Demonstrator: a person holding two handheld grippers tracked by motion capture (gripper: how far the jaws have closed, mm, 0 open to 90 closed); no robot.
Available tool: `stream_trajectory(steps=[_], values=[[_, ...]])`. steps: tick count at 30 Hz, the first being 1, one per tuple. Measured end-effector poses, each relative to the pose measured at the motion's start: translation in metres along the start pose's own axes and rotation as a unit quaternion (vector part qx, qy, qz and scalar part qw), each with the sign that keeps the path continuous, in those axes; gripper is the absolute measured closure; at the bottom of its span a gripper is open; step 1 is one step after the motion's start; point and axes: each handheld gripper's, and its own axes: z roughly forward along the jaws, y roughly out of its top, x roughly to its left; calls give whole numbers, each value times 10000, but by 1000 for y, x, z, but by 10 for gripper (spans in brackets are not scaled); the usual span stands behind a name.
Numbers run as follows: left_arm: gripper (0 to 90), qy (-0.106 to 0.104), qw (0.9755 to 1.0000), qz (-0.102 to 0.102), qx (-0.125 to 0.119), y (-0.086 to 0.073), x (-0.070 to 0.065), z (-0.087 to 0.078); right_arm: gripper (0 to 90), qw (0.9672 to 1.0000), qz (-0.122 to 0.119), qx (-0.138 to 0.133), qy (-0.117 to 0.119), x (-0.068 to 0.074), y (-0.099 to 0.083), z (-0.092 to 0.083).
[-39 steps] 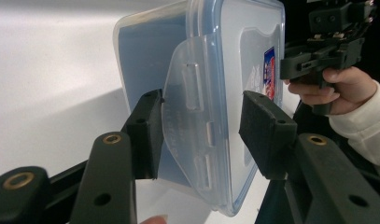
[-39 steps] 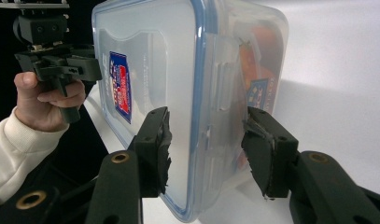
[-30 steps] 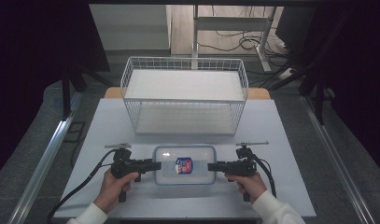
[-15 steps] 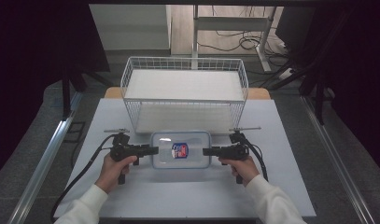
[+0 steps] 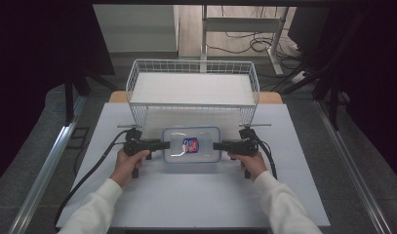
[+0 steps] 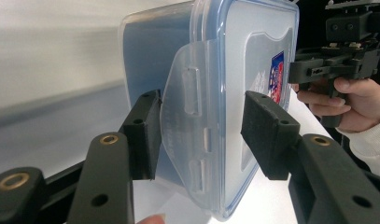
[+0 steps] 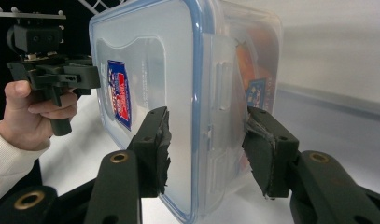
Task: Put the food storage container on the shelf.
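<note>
A white tabletop (image 5: pixel 186 195) carries a white wire basket (image 5: pixel 192 90) along the middle of its far edge. Just nearer than the basket, midway between the left and right edges, a clear lidded container (image 5: pixel 191 145) with a blue rim and a red-and-blue label sits over the tabletop.

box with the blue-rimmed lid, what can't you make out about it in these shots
- Label on the box: print too small in the high view, seen edge-on in both gripper views.
- Contents: an orange blur behind cloudy plastic in the right gripper view.
- Box's underside: faces away in every view.
</note>
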Motion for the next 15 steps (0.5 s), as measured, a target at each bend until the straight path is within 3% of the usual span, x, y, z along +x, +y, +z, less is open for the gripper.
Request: stream_trajectory(steps=[11,15], values=[[498,-54,9997,-174,-182,6,8,8,510,9993,267,-200,158,-20,3,4],[492,-22,9995,-223,-219,6,10,10,509,9978,516,-308,275,-26,3,7]])
